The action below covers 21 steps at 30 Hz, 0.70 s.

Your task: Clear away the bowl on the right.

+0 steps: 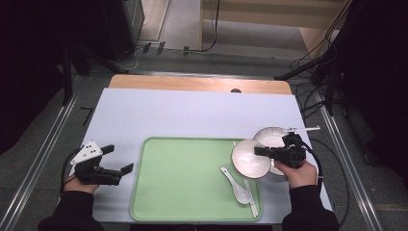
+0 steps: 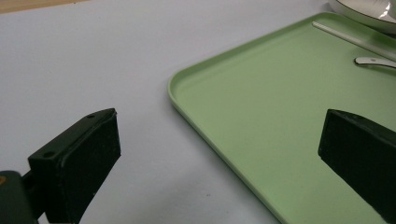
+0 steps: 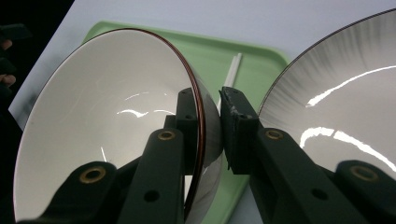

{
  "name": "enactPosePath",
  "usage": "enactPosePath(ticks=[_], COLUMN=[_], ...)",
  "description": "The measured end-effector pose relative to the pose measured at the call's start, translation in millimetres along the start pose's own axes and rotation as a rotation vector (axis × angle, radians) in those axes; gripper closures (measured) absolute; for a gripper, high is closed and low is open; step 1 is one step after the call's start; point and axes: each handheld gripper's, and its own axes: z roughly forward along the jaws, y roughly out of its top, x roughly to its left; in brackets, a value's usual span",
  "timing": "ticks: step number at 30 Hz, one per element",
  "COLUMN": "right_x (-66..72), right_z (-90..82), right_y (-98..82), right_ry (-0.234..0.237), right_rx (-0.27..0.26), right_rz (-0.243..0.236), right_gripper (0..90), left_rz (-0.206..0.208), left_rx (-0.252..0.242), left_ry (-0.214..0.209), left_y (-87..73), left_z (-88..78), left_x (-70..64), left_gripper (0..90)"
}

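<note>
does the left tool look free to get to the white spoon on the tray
Probably yes: the left tool is open and holds nothing, and bare green tray lies between it and the spoon.

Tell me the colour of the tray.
Light green tray, clearest in the high view.

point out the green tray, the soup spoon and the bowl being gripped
green tray (image 1: pixel 178 183), high view, bare floor
soup spoon (image 1: pixel 238 190), high view, its scoop
gripped bowl (image 3: pixel 102 126), right gripper view, inner wall
</note>
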Motion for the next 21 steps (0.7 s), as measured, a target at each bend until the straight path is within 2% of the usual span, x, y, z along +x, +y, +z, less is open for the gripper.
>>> enactPosePath(ticks=[21], right_x=[25.5], right_z=[20.9], right_y=[-3.3], right_ry=[0.054], right_rx=[0.068], right_rz=[-0.068], right_gripper=[79.3], left_rz=[-0.001], left_rx=[-0.002], left_ry=[0.000], left_y=[-0.1], left_z=[-0.1], left_x=[0.1], left_gripper=[0.0])
